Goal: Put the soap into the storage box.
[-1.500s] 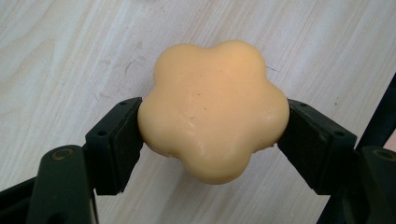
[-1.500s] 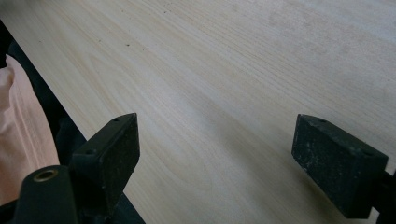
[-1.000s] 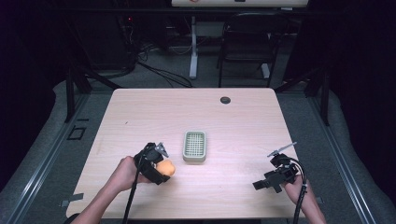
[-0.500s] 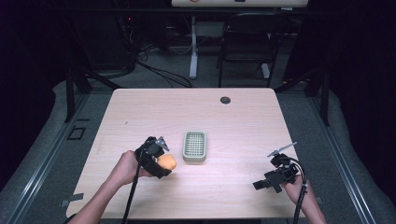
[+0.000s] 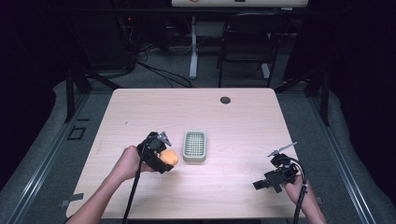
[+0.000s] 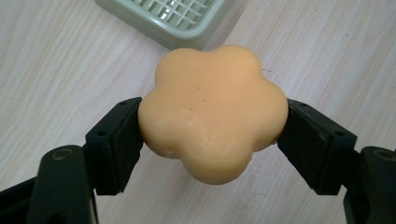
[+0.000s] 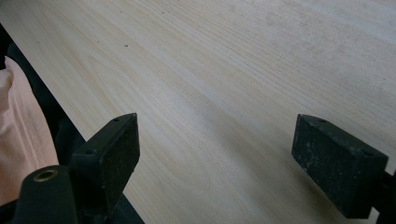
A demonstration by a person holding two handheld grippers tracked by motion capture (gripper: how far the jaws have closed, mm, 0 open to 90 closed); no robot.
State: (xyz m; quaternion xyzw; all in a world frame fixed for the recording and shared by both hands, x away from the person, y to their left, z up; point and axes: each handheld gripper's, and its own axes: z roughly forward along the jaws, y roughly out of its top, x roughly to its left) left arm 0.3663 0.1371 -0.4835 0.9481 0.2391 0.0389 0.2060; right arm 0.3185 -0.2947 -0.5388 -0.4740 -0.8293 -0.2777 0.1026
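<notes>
Gripping the soap (image 6: 212, 112) with the left gripper (image 6: 212, 135), jaws clamped on its two opposite sides (a peach-coloured, flower-shaped bar, lobes bulging above and below the pads). Holding it just above the table (image 6: 56, 70), not touching the wood as far as can be told. Sitting just ahead of those jaws, the green dish (image 6: 173, 21), its near corner close beyond the soap but apart from it. Showing in the high view as left gripper (image 5: 161, 156) with the soap (image 5: 169, 158) at its tip, the dish (image 5: 194, 145) just beside it on the side toward the right gripper (image 5: 275, 175). Hovering well apart from soap and dish, the right gripper (image 7: 215, 154), jaws spread wide, bare table (image 7: 224, 70) between them
</notes>
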